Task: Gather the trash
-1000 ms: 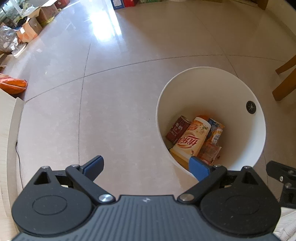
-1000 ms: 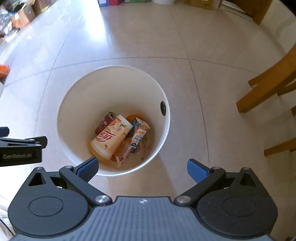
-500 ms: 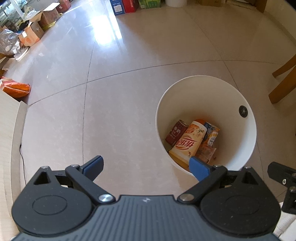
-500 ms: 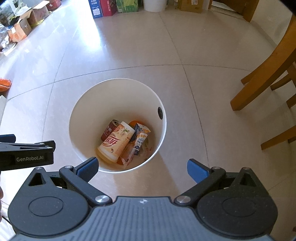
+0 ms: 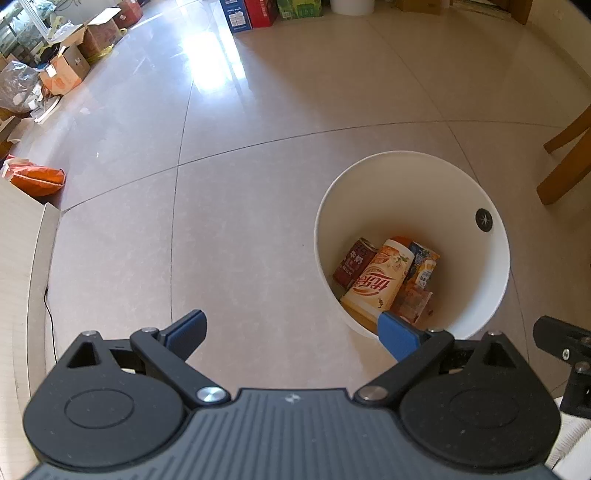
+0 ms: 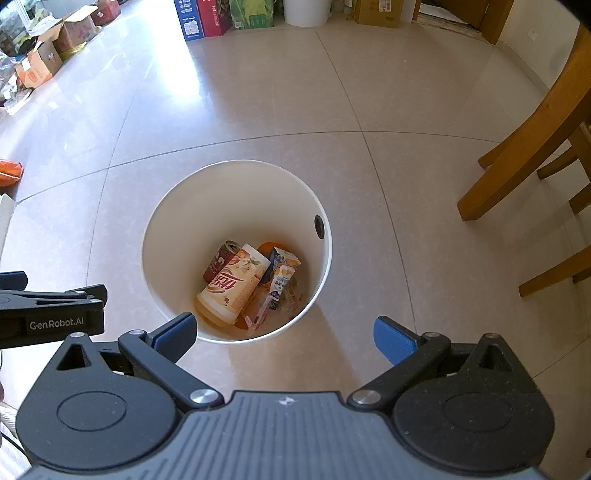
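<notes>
Trash sits in the white bin (image 6: 236,177)

Both claws, left claw (image 5: 291,330) and right claw (image 6: 282,334), are apart and empty; look for remaining trash before you move.

A bin (image 6: 236,184) stood on the tiled floor (image 6: 258,92), with a cup (image 6: 232,286), a can (image 6: 221,258) to its left and a carton (image 6: 282,273) to its right lying inside. Chair legs (image 6: 517,147) stood to the bin's right. Boxes (image 6: 218,16) lined the far wall behind it, and more cartons (image 5: 66,66) sat far left.
</notes>
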Demonstrator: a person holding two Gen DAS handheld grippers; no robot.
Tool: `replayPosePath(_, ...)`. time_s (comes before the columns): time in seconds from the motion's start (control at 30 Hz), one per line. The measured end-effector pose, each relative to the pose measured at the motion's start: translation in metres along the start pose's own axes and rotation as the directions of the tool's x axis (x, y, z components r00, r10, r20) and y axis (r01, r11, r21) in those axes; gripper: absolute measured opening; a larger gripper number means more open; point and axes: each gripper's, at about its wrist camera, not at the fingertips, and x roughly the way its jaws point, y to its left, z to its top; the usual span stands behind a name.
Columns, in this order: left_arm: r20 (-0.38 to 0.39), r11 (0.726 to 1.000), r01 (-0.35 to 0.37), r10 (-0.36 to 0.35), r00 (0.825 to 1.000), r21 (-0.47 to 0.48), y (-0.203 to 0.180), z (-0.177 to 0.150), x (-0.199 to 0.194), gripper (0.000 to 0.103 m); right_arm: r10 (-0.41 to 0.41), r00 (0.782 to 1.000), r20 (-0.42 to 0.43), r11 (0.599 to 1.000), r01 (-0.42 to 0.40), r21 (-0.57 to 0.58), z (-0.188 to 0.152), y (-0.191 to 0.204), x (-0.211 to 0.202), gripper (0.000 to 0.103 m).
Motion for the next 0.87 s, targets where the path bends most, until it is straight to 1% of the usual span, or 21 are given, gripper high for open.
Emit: replayPosePath(0.87, 0.003, 1.0, 0.003, -0.003, 1.0, -0.003, -0.0012, -0.0032, -0.0055, 0.099, 0.004, 1.0, 0.008, 1.0, -0.004, 0.007, -0.0005, -0.0024, -0.0064, 0.103)
